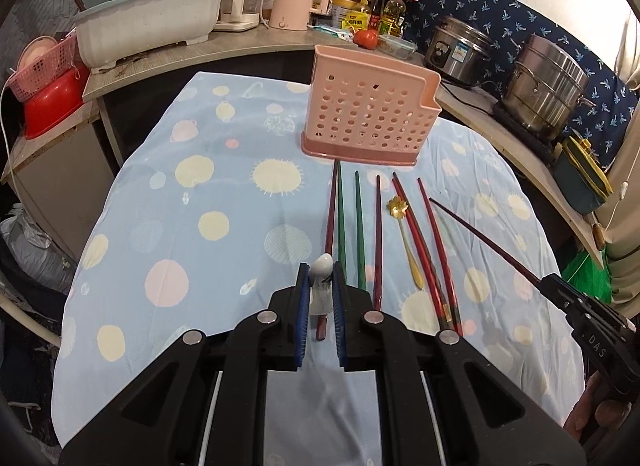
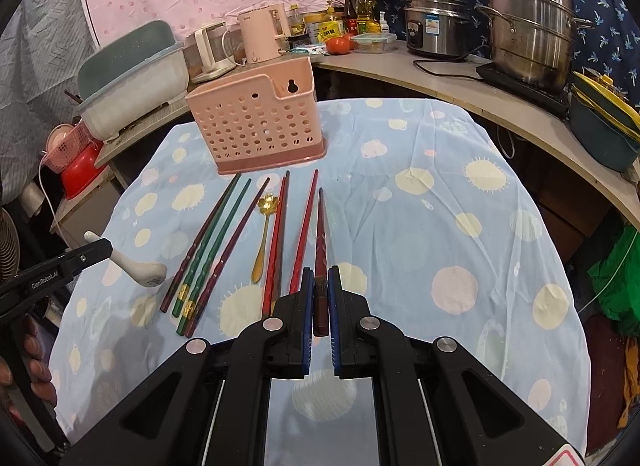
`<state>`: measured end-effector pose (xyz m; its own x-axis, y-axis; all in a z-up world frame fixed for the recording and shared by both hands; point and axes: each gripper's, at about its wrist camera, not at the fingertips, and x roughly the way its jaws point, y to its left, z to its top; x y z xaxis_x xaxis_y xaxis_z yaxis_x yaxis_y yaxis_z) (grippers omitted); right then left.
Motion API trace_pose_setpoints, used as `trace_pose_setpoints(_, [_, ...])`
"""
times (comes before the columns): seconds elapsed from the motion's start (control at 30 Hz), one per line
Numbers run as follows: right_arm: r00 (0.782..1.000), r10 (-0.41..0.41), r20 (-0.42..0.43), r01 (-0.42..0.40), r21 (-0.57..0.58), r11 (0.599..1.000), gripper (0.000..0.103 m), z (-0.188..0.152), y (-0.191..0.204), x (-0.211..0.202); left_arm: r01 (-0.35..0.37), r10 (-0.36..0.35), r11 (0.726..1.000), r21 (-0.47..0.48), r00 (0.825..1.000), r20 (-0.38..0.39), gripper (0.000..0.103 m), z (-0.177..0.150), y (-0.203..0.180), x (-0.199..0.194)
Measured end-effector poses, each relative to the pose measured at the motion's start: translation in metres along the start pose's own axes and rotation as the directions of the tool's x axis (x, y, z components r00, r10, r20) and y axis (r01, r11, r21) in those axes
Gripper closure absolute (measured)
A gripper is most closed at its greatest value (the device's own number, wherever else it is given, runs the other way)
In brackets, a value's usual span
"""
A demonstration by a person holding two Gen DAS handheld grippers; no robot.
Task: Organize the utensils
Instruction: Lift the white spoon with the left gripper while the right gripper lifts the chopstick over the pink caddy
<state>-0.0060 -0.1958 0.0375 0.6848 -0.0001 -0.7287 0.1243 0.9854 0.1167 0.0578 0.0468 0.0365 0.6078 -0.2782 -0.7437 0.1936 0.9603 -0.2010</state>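
Held items. Left tool [image 1: 321,286]: pinching a white ceramic spoon [image 1: 321,284] by the handle, bowl end hanging free above the blue spotted cloth [image 1: 200,225]. Hard, glazed, probably slippery and breakable; a grip near mid-handle looks safest. Right tool [image 2: 319,298]: pressed onto one dark red chopstick [image 2: 321,250] near its thick butt end, tip pointing forward and clear of the cloth. Light, stiff, thin; held so far back it may pivot between the pads.

Items still lying on the counter. Six chopsticks [image 2: 224,250] (maroon, green and red) in a loose fan, tips toward the holder; some touch or overlap. One gold spoon with flower-shaped bowl [image 2: 263,234] lies among them, between the maroon and red sticks. Small, thin metal, likely light and slick; take it along the slim handle.

Destination. Pink perforated utensil holder [image 1: 368,109], upright at the far end of the cloth, just beyond the chopstick tips; interior appears empty (only partly visible through the holes).
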Motion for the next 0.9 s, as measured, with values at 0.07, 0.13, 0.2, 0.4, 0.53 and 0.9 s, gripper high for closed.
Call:
trace_pose_setpoints(0.07, [1.000, 0.003, 0.010, -0.003, 0.000, 1.000, 0.096, 0.007, 0.000, -0.003, 0.003, -0.003, 1.000, 0.001, 1.000, 0.010, 0.093, 0.005, -0.001, -0.002])
trace_pose_setpoints(0.13, [1.000, 0.009, 0.018, -0.009, 0.003, 1.000, 0.096, 0.014, -0.001, -0.006, 0.007, -0.007, 1.000, 0.002, 1.000, 0.018, 0.093, 0.010, -0.002, -0.004])
trace_pose_setpoints(0.2, [0.999, 0.016, 0.029, -0.016, 0.003, 1.000, 0.096, 0.021, -0.001, -0.011, 0.012, -0.012, 1.000, 0.003, 1.000, 0.026, 0.093, 0.015, -0.004, -0.006])
trace_pose_setpoints(0.4, [0.996, 0.043, 0.080, -0.042, -0.014, 0.999, 0.096, 0.050, 0.002, -0.027, 0.030, -0.031, 0.999, 0.014, 0.998, 0.052, 0.093, 0.039, -0.010, -0.015])
trace_pose_setpoints(0.53, [0.991, 0.055, 0.124, -0.052, -0.020, 0.998, 0.096, 0.074, 0.002, -0.036, 0.041, -0.043, 0.999, 0.026, 0.996, 0.076, 0.093, 0.059, -0.016, -0.021])
trace_pose_setpoints(0.9, [0.964, 0.083, 0.254, -0.070, -0.061, 0.996, 0.096, 0.163, 0.009, -0.052, 0.064, -0.072, 0.996, 0.063, 0.987, 0.141, 0.096, 0.133, -0.031, -0.032])
